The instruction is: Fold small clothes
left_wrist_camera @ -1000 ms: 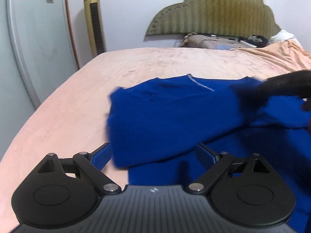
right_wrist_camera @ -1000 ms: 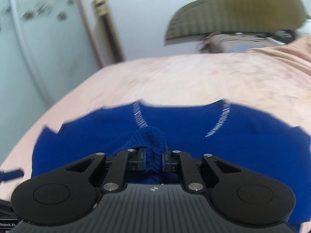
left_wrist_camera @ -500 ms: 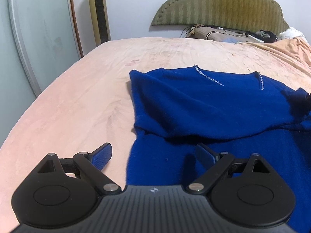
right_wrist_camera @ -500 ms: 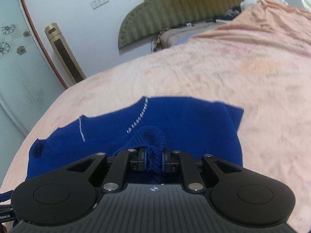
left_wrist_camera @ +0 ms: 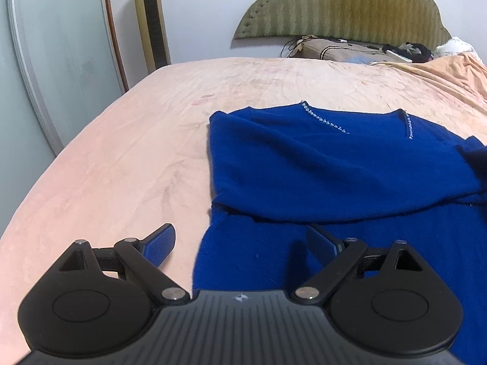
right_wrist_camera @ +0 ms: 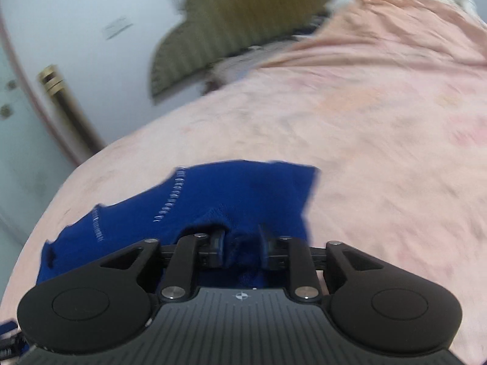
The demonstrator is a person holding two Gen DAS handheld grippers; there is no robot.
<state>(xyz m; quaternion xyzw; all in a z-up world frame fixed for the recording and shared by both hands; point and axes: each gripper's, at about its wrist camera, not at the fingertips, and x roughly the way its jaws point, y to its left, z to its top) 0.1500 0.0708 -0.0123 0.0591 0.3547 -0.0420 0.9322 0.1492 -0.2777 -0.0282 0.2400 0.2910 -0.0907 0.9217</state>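
Blue sweater [left_wrist_camera: 334, 167] is lying on the pink bed [left_wrist_camera: 121, 158], filling center and right of the left wrist view. Its upper part is folded down over the lower part, w/ the fold edge running across mid-frame; a beaded neckline trim [left_wrist_camera: 325, 120] is showing near the top edge of the cloth. Left edge of the sweater is running straight down toward the bottom center of frame.

Left tool [left_wrist_camera: 240, 240] is sitting at the bottom of its frame w/ fingers wide apart, nothing between them. Left finger [left_wrist_camera: 161, 243] is over bare bed, just beside the sweater's edge; right finger [left_wrist_camera: 322, 241] is over the lower blue cloth. Can't tell if either is touching.

Right wrist view is blurred. Right tool [right_wrist_camera: 240, 243] is at bottom center, jaws opening, w/ a bunched ridge of sweater [right_wrist_camera: 243, 200] between the fingers; the pads are looking clear of it now, not pressing. Sweater here is taking lower left to center of frame, trim line slanting across it, pink bed spreading to the right and top.

Background, left view: green headboard [left_wrist_camera: 344, 6] at top right, gold tower fan [left_wrist_camera: 150, 21] at top left-center, glass door [left_wrist_camera: 54, 54] at far left, clutter along the bed's head at upper right.
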